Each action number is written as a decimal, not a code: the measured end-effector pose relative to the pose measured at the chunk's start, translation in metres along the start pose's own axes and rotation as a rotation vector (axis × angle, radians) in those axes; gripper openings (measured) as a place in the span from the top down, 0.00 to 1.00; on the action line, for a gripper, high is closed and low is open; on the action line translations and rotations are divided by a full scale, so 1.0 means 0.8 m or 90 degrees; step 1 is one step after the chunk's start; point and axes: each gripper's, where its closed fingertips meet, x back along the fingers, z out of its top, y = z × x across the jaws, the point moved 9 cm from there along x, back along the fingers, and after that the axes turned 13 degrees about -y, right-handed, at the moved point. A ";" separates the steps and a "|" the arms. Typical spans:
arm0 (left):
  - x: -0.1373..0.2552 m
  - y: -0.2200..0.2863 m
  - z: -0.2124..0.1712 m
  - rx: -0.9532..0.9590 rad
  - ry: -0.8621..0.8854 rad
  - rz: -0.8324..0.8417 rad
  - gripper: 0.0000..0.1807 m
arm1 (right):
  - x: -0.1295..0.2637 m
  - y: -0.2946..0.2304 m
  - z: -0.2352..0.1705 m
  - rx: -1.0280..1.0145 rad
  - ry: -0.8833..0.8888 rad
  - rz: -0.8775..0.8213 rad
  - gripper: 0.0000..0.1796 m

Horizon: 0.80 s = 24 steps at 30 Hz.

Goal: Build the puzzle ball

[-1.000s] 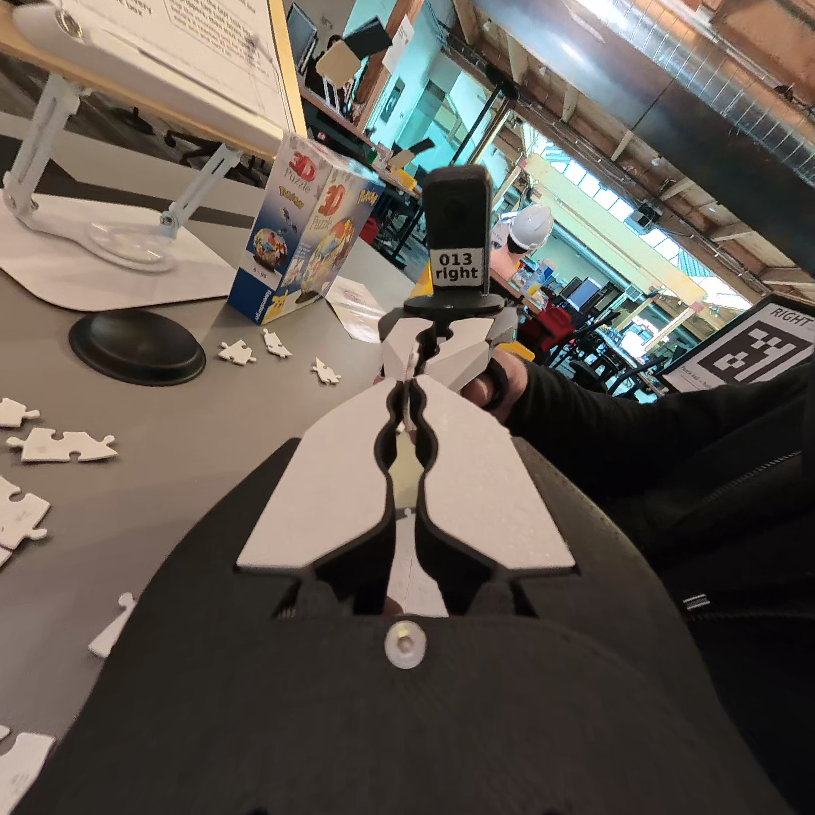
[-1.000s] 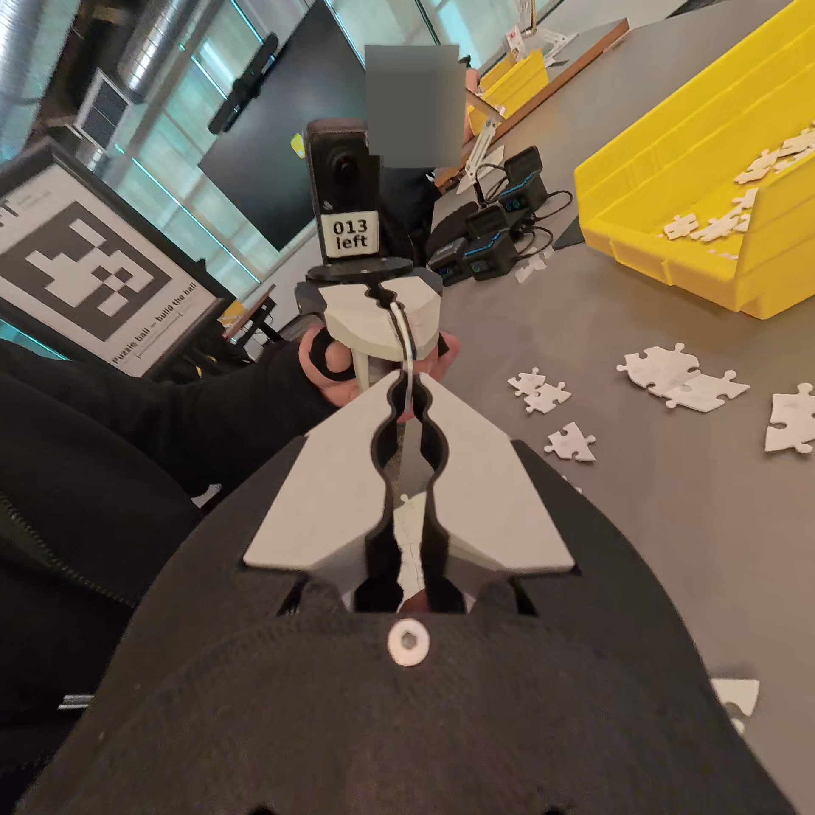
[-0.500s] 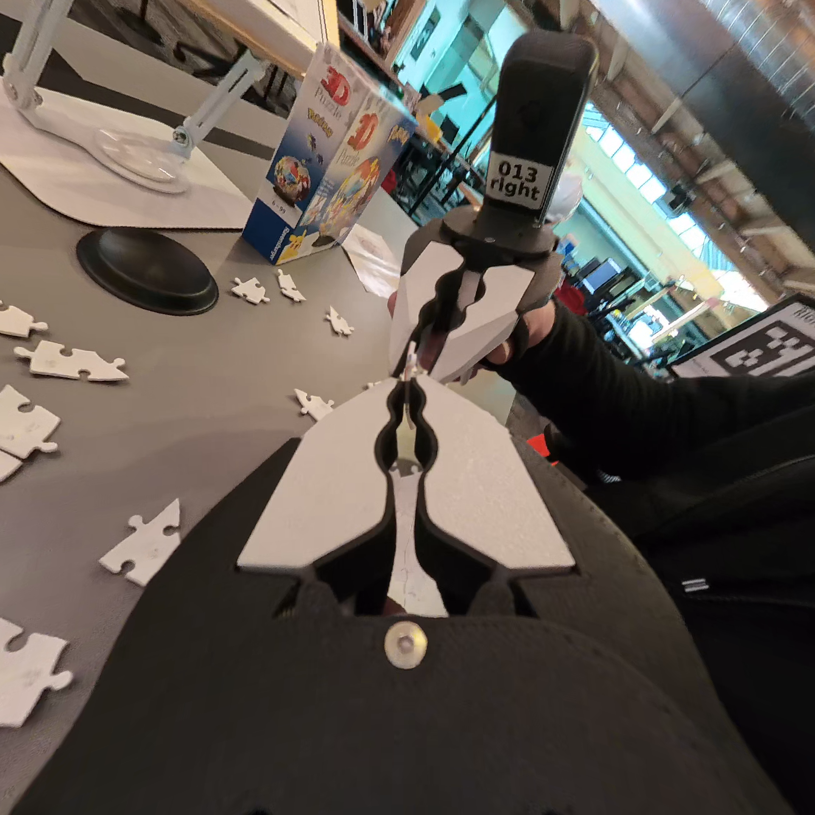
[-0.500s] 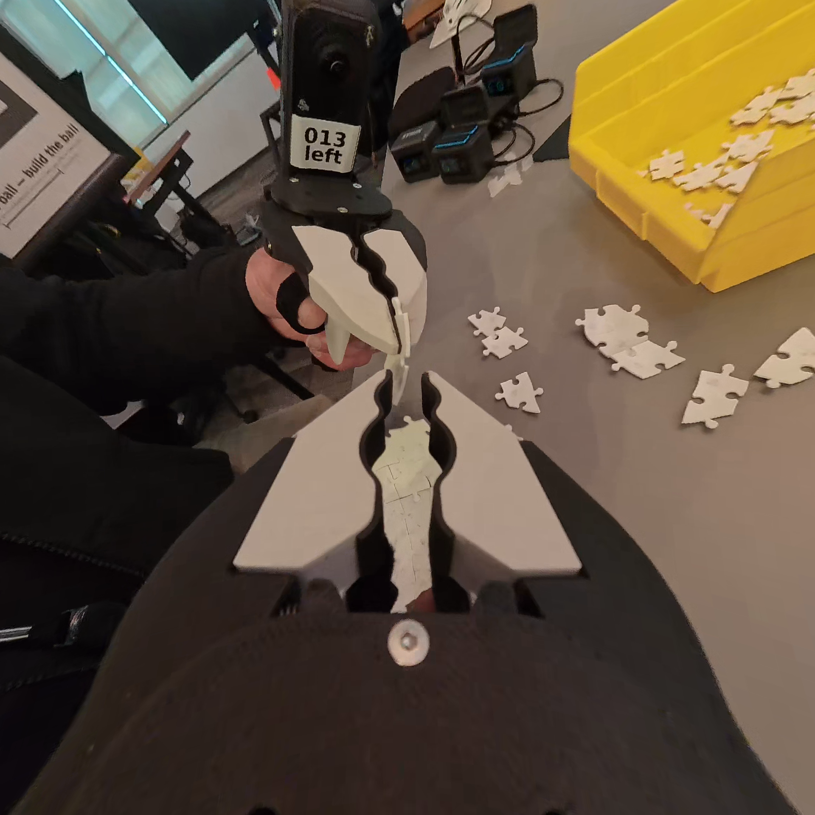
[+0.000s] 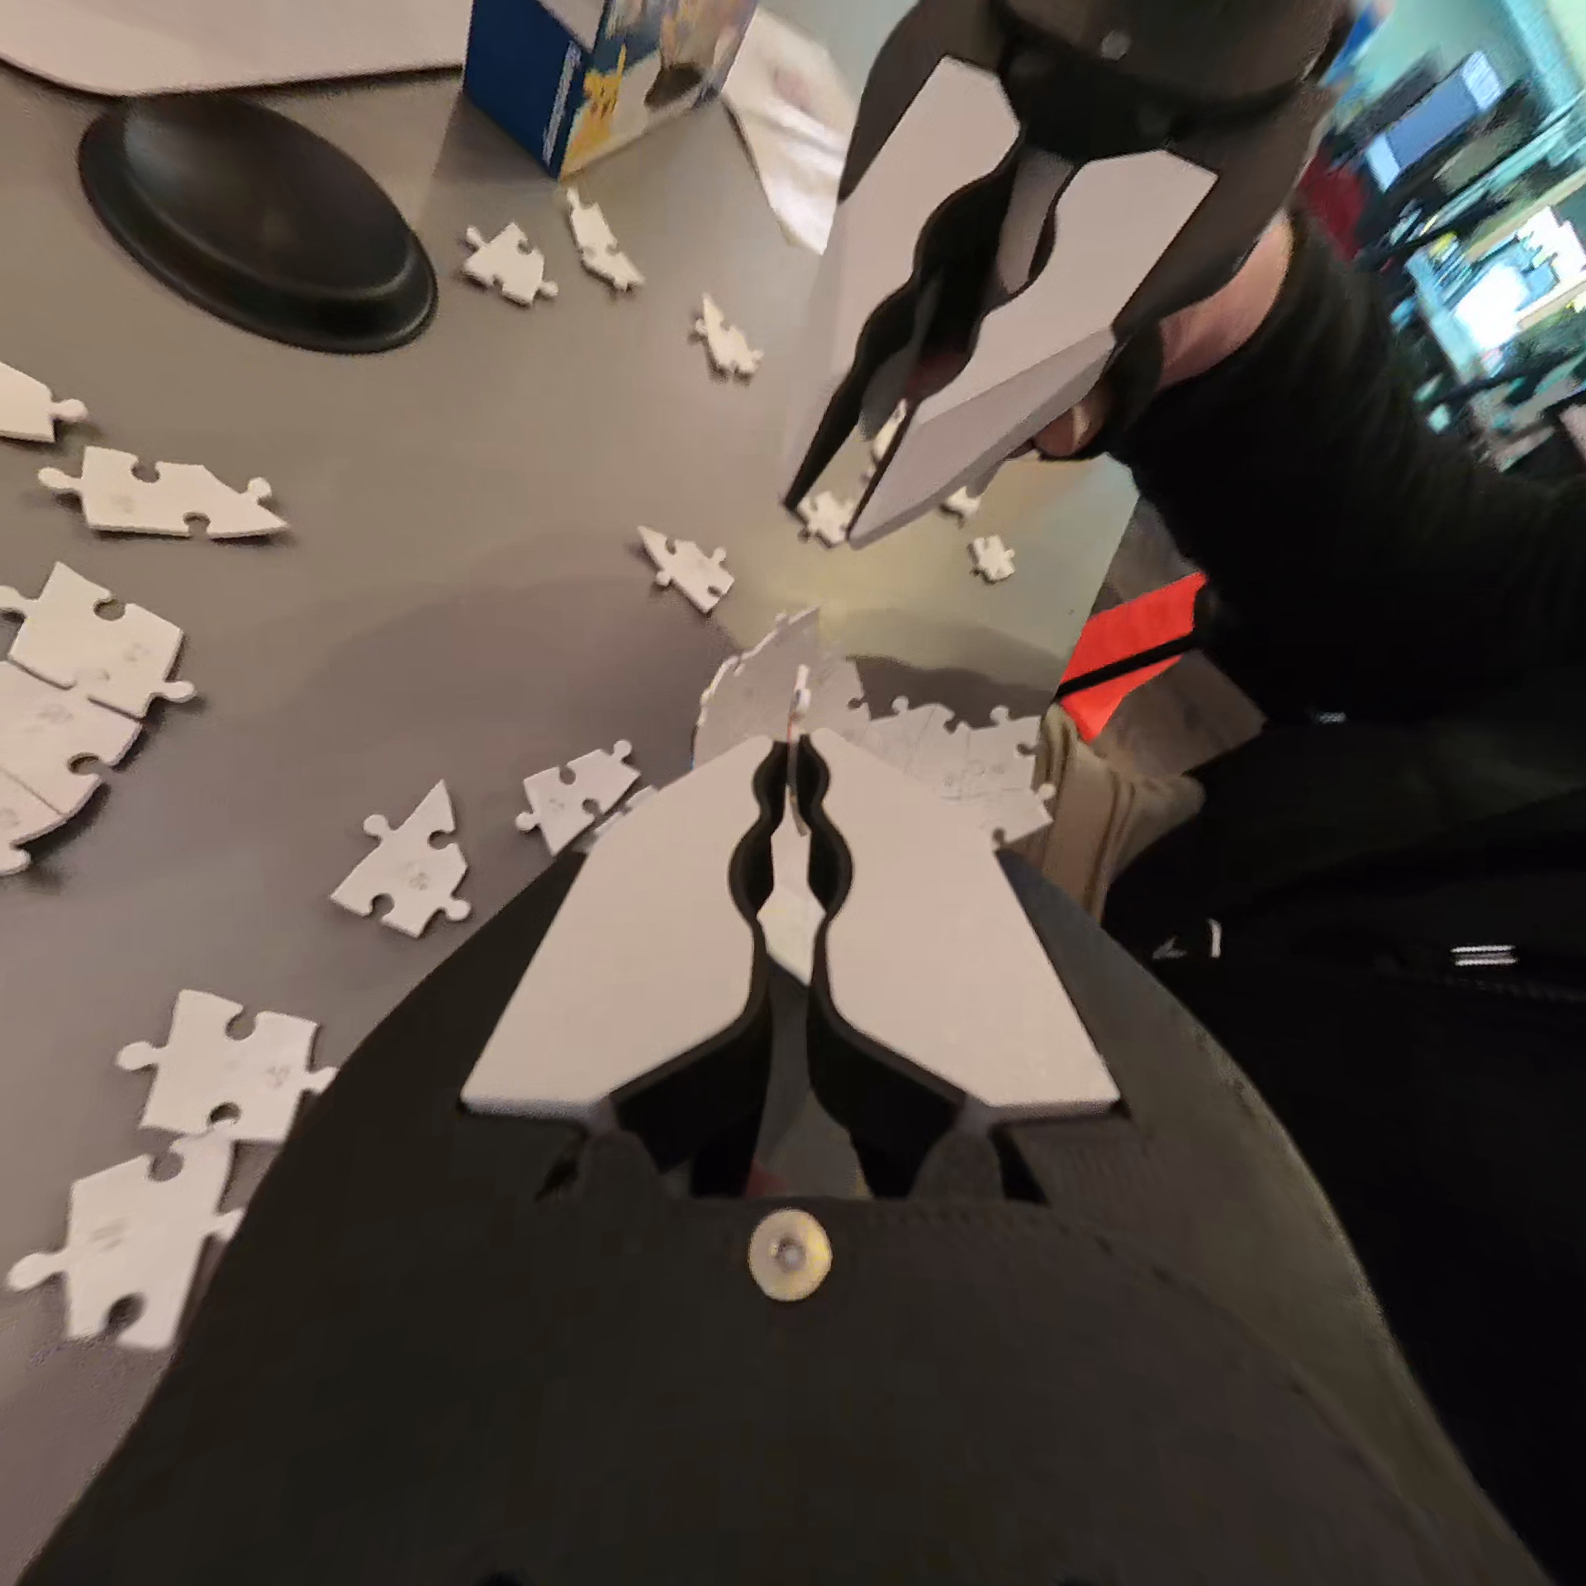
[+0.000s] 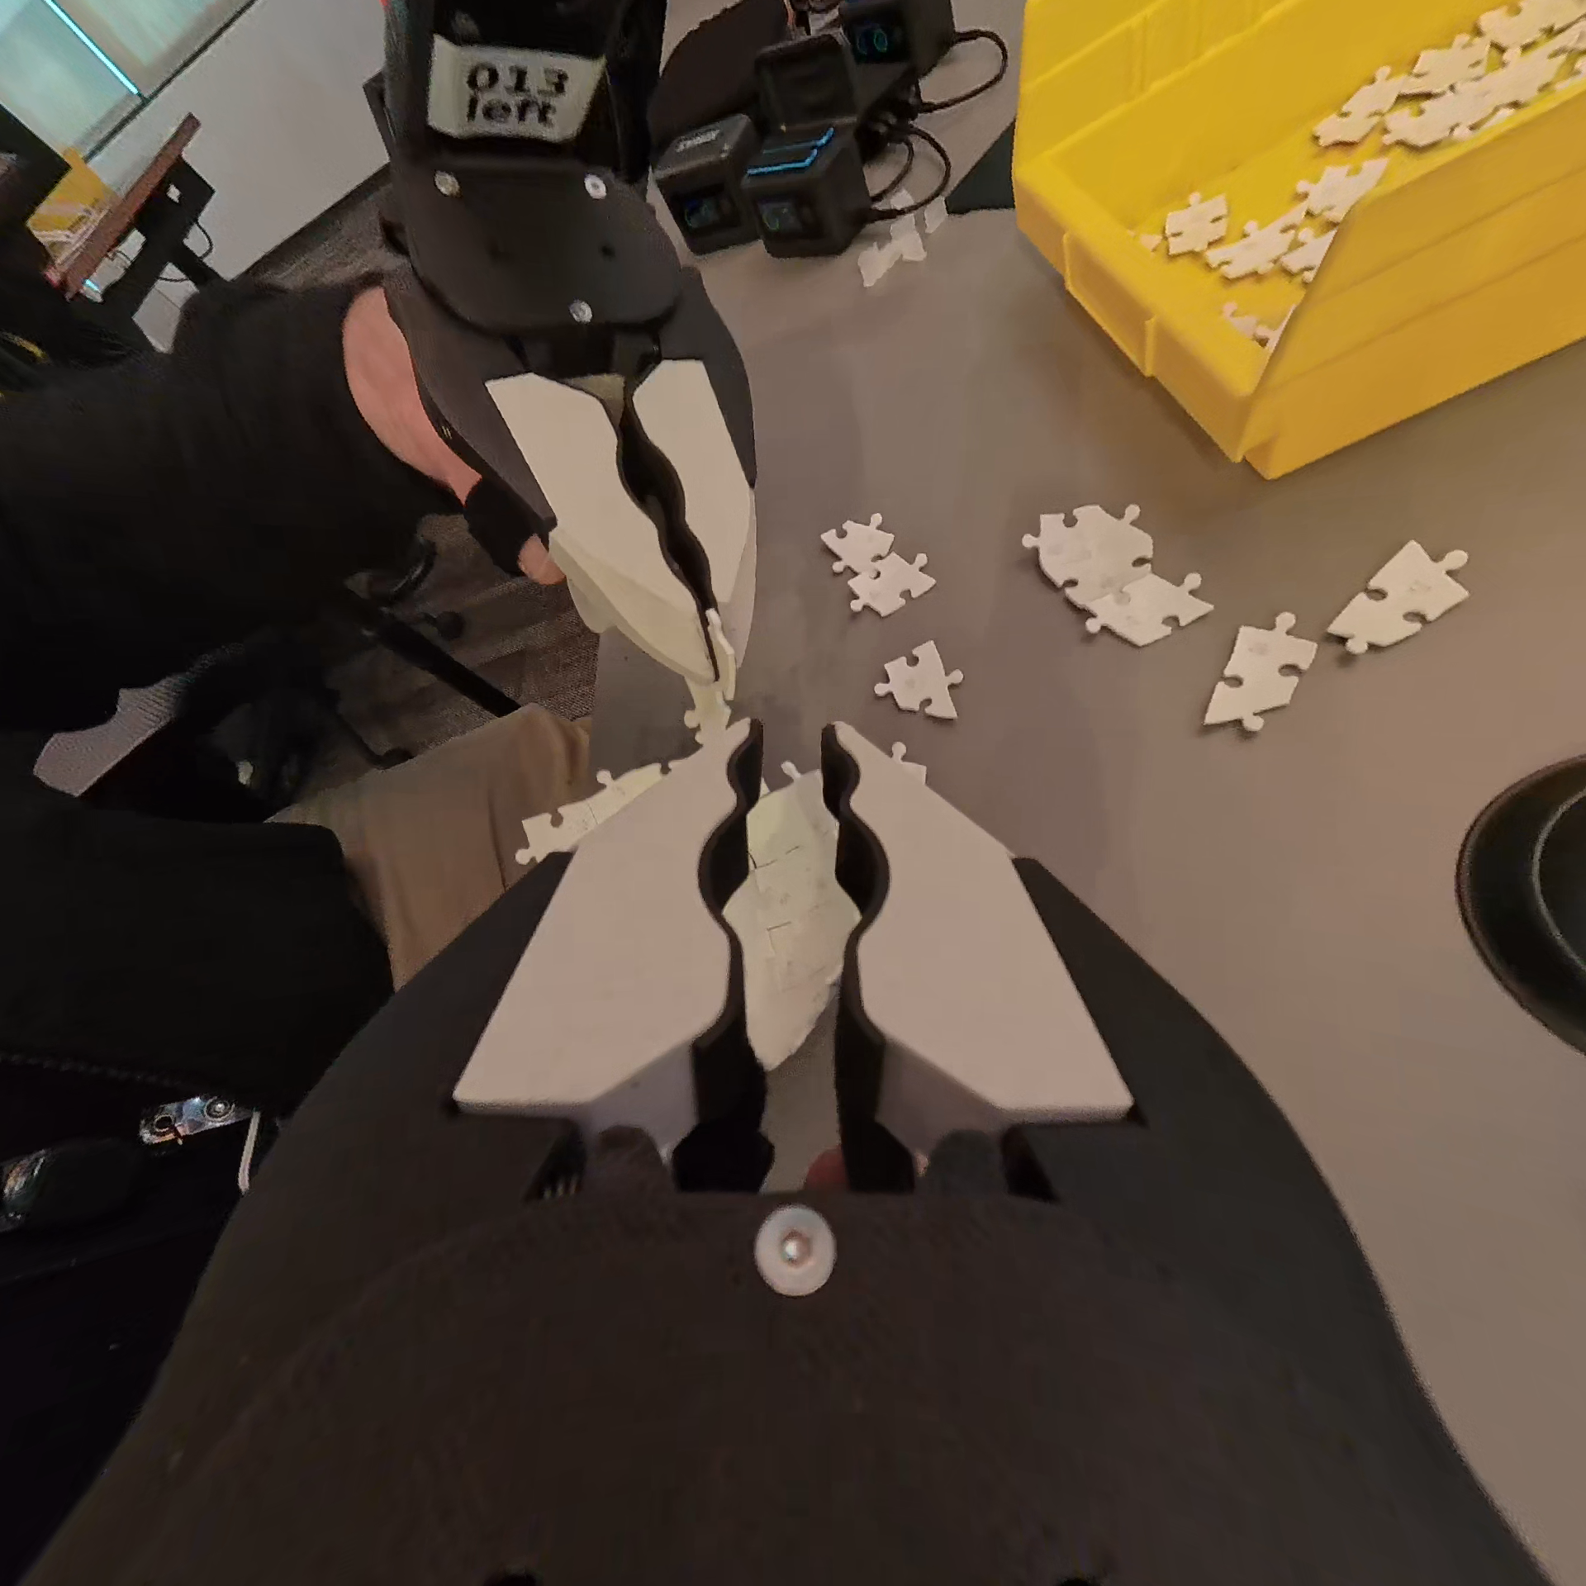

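My left gripper is shut on the rim of a curved section of joined white puzzle pieces, held edge-on at the near edge of the grey table. The right wrist view shows that left gripper pinching the section's upper tab. My right gripper is open, its fingers either side of the section just above it, not gripping. In the left wrist view the right gripper hangs tips down over the table beyond the section.
Loose white pieces lie scattered on the table. A black round stand and the puzzle box sit farther in. A yellow bin holds several pieces. Black cube cameras stand beyond. Tip to tip, the grippers are about 5 cm apart.
Both grippers have tipped down toward the table. My right gripper has opened off the section. My left gripper stays shut on its rim, and the two grippers have drawn apart.
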 end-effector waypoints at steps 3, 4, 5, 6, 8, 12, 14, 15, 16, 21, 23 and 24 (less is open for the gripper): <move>-0.007 -0.003 0.005 0.009 -0.073 0.029 0.99 | -0.006 0.003 -0.010 -0.004 -0.015 -0.014 0.94; -0.011 -0.004 0.005 0.007 -0.101 0.046 0.99 | -0.008 0.004 -0.013 0.000 -0.026 -0.025 0.94; -0.015 -0.004 0.005 0.006 -0.119 0.054 0.99 | -0.009 0.005 -0.015 0.004 -0.034 -0.034 0.94; -0.019 -0.005 0.005 0.015 -0.136 0.054 0.99 | -0.010 0.006 -0.016 0.006 -0.036 -0.038 0.94; -0.025 -0.007 0.005 0.016 -0.174 0.081 0.99 | -0.010 0.007 -0.018 0.001 -0.032 -0.032 0.94; -0.029 -0.008 0.008 0.025 -0.212 0.126 0.99 | -0.012 0.011 -0.024 0.005 -0.049 -0.045 0.94; -0.032 -0.007 0.009 0.026 -0.228 0.128 0.99 | -0.012 0.012 -0.026 0.001 -0.045 -0.038 0.94; -0.035 -0.006 0.010 0.021 -0.233 0.125 0.99 | -0.012 0.012 -0.027 0.001 -0.044 -0.034 0.94; -0.037 -0.006 0.010 0.022 -0.237 0.130 0.99 | -0.014 0.012 -0.028 0.000 -0.045 -0.032 0.94; -0.043 -0.008 0.007 0.028 -0.264 0.162 0.99 | -0.024 0.013 -0.034 -0.001 -0.056 -0.024 0.94; -0.041 -0.009 0.007 0.024 -0.266 0.181 0.99 | -0.027 0.014 -0.035 -0.004 -0.054 -0.021 0.94; -0.041 -0.009 0.007 0.026 -0.269 0.181 0.99 | -0.027 0.015 -0.035 -0.005 -0.053 -0.021 0.94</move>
